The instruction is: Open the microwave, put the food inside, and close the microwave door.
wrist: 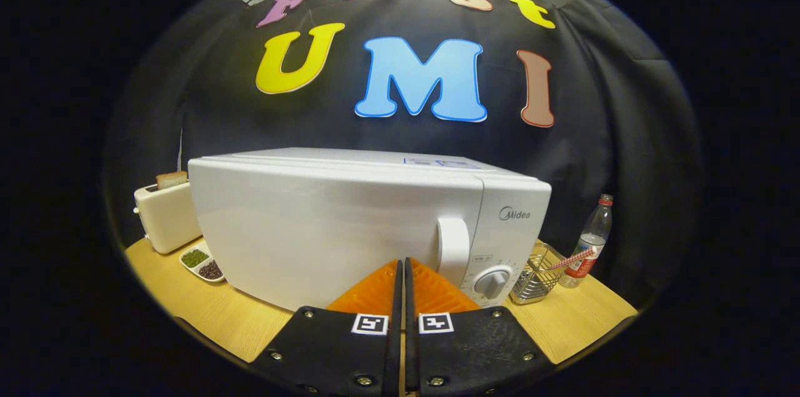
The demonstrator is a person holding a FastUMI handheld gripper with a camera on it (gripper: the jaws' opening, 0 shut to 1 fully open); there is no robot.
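Just in front of the microwave (369, 222), low and close to its door, the hand-held gripper (400, 272) has its two orange fingers (375, 291) pressed together with nothing between them; the tips end just short of the white door face, slightly to the hinge side of the door handle (453, 244). That closed, empty stance so near the handle reads as an approach to the first step, pulling the door open, which judging by the flush front has not yet been done. The handle stands upright at the door's edge, beside the control panel with its round dial (492, 282), so a pull there would likely swing the door away toward the toaster side. The microwave sits on the wooden worktop (565, 322), turned a little so its door faces the fingers. To the far side of the microwave from the handle stands a cream toaster (165, 216) with a slice of toast (171, 180) sticking up out of its slot, probably the food meant to go inside, though that is a guess. In front of the toaster and touching the microwave's corner region lies a small divided dish (201, 262), one compartment holding green grains, the other dark ones. On the dial side of the microwave is a wire basket (534, 281) whose contents I cannot make out, with a red-and-white striped straw (572, 259) lying across it, and just beyond that a clear plastic bottle (590, 241) with a red cap.
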